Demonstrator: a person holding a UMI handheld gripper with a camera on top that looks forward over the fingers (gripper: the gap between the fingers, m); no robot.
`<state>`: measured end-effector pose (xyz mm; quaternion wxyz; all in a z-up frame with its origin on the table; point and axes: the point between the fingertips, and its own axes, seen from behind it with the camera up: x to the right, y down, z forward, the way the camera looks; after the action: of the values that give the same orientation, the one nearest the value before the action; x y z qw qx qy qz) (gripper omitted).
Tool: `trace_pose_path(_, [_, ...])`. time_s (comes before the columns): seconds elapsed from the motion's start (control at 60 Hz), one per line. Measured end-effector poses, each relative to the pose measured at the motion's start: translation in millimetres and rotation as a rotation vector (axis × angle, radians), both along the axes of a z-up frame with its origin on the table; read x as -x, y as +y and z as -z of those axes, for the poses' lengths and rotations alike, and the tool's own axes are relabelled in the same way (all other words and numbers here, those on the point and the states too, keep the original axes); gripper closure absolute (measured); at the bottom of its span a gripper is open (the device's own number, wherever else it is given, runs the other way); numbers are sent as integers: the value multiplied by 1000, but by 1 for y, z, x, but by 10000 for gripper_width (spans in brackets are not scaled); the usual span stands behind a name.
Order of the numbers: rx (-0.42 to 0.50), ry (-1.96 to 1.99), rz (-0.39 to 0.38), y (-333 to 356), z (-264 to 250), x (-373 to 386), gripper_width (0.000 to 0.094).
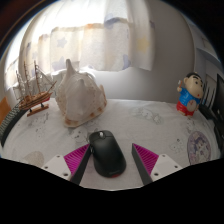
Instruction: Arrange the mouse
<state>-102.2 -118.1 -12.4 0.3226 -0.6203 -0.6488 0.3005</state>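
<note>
Gripper view: a black, oval computer mouse (106, 153) is seen on the white table (150, 122), lying between the magenta-padded fingers of the gripper (108, 160), its long axis pointing forward along them. A gap is kept at each side, so the fingers are released. No brand or writing can be read.

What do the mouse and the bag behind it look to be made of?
The mouse, between the open tongs: matte black plastic, probably, with faint sheen only. The bag: thin translucent plastic film, judging by its crinkles and knotted top.
</note>
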Motion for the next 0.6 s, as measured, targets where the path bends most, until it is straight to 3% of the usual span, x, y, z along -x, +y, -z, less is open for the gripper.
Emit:
trace_pose_path(0.183, [-2, -1, 14, 5, 1, 18, 95])
trace_pose_path(0.233, [8, 0, 9, 3, 2, 19, 167])
trace_pose_path(0.3, [30, -4, -11, -6, 3, 19, 385])
trace_pose_path(0.467, [-22, -2, -13, 3, -6, 20, 480])
trace_pose_path(0.6, [0, 38, -12, 21, -63, 14, 495])
